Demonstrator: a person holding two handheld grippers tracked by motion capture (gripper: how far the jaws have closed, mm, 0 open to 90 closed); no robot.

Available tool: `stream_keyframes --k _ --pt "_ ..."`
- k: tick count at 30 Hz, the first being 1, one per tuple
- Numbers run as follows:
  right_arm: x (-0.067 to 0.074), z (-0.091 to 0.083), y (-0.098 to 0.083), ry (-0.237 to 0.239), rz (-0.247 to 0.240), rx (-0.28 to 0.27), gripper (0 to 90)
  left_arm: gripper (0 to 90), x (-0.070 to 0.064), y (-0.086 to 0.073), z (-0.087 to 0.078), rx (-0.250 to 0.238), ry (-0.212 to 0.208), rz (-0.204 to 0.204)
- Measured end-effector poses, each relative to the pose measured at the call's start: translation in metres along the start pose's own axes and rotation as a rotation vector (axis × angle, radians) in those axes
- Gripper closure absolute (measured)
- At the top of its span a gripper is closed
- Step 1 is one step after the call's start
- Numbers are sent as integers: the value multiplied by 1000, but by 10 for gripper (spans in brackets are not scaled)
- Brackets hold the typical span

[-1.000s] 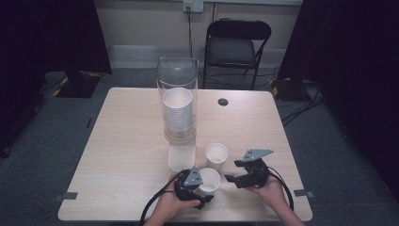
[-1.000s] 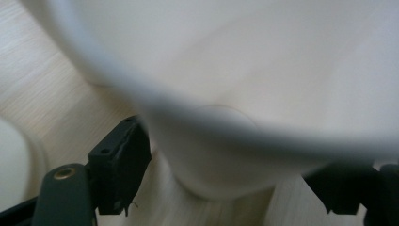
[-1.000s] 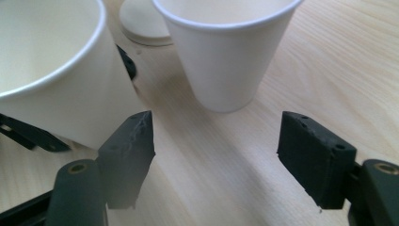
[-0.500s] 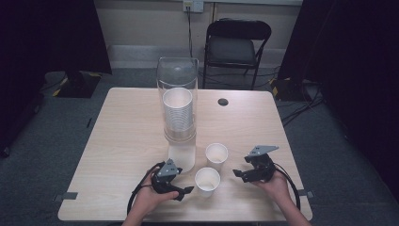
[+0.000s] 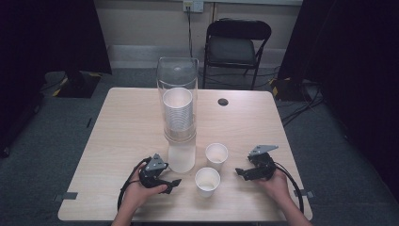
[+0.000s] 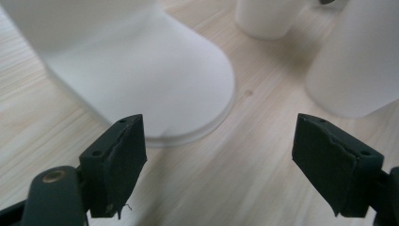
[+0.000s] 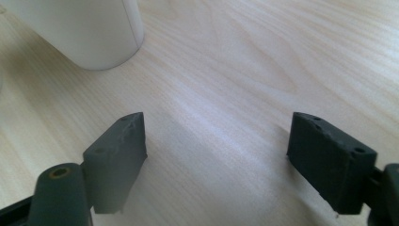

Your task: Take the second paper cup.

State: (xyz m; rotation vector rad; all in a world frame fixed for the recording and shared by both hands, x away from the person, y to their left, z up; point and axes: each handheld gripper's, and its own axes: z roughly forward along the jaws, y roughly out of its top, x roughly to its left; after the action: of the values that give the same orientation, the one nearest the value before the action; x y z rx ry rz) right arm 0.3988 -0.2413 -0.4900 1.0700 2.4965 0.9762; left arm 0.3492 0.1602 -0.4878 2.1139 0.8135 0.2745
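Two paper cups [image 5: 207, 181] stand near the desk's [image 5: 122, 127] front edge. Each hand-held gripper, left [image 5: 175, 183] and right [image 5: 239, 172], flanks them, spread and empty, the right's jaws just widening over bare wood.

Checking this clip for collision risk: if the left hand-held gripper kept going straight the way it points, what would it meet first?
Probably the white base of the clear cup dispenser, dead ahead of the open left hand-held gripper; depth is unclear.

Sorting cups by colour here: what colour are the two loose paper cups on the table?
Both paper cups are plain white, clearest in the high view.
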Motion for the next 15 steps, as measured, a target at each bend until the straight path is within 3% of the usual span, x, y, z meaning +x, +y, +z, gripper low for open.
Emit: stream_keyframes --k 4,9,11,15 --pt "2 3 -2 -23 -40 -15 140 178 7 -7 0 46 49 19" --pt "4 5 -5 -34 -22 -44 108 177 10 -11 3 69 78 26" --pt "3 7 -8 -54 0 -69 46 171 10 -11 3 69 85 36" --pt "2 7 -10 -122 67 -54 0 154 12 -13 4 56 99 35"
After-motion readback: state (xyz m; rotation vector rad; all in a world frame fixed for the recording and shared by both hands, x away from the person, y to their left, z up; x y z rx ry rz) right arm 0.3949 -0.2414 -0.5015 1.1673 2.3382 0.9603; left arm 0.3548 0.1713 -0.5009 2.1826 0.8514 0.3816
